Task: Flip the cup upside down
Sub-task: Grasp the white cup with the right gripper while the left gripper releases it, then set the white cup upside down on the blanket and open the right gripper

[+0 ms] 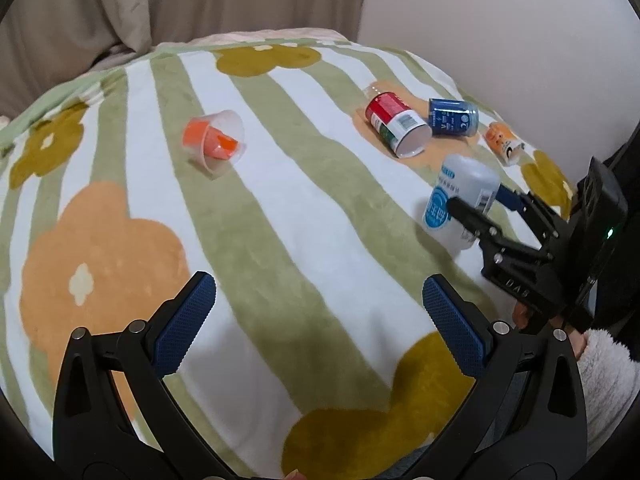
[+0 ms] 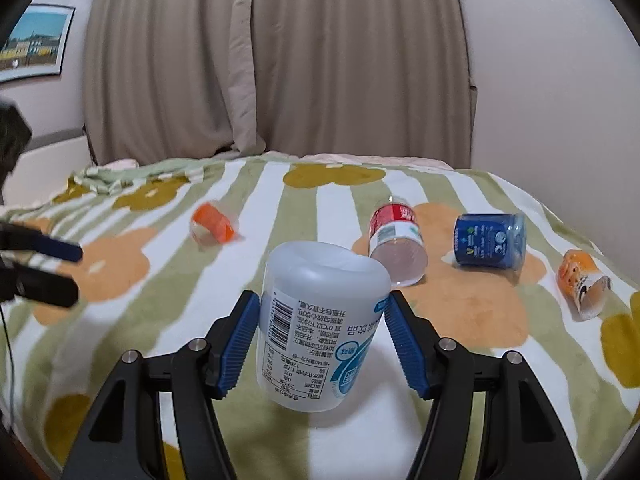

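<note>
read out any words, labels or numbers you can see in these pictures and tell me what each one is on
"DAS": embossed on the right gripper body, faint.
"170": in the upside-down nutrition print on the white cup; the rest is too small to read.
Red cup, blue cup, orange cup: labels blurred, unreadable.

place: home bedroom | cues: flower-print blanket [image 2: 304, 208], beige curtains [image 2: 280, 60], framed picture [image 2: 36, 42]

The left gripper [image 1: 318, 320] hung with its jaws wide apart over the striped blanket [image 1: 280, 220], holding nothing. Right of it, the right gripper [image 1: 476, 204] clamped a white cup [image 1: 460, 196], bottom up and tilted. Beyond that cup lay a red cup [image 1: 394, 122], a blue can [image 1: 454, 117] and a small orange cup [image 1: 503, 142]. Far left of it lay a clear cup [image 1: 218, 142].
</note>
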A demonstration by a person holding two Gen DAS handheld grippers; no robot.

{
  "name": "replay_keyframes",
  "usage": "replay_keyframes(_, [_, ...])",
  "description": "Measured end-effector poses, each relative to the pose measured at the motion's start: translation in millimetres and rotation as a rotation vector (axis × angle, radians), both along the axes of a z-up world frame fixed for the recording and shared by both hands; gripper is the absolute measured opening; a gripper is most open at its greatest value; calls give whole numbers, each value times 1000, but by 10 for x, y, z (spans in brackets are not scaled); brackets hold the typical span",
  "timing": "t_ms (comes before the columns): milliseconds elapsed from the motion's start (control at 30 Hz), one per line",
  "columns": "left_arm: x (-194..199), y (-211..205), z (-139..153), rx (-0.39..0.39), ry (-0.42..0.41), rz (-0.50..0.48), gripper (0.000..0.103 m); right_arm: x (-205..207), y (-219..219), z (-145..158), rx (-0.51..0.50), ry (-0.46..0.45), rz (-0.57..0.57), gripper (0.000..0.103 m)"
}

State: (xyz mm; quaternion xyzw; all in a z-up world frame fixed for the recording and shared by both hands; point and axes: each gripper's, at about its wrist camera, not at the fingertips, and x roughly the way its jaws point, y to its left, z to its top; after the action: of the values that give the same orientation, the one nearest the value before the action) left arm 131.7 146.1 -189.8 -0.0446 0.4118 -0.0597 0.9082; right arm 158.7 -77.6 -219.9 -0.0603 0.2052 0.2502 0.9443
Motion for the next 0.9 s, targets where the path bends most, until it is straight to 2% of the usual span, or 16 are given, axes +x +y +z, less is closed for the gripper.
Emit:
replay_keyframes(267, [21, -46, 38, 0, 4, 6, 103, -49, 42, -139, -41, -4, 17, 60])
replay_keyframes(800, [-38, -144, 93, 1, 4, -18, 103, -225, 51, -110, -83, 4, 30, 61])
replay_keyframes(867, [-46, -150, 101, 1, 0, -20, 103, -228, 65, -106, -88, 3, 27, 63])
replay_keyframes(900, [-46, -153, 103, 1, -1, -20, 103, -222, 70, -108, -91, 2, 22, 71])
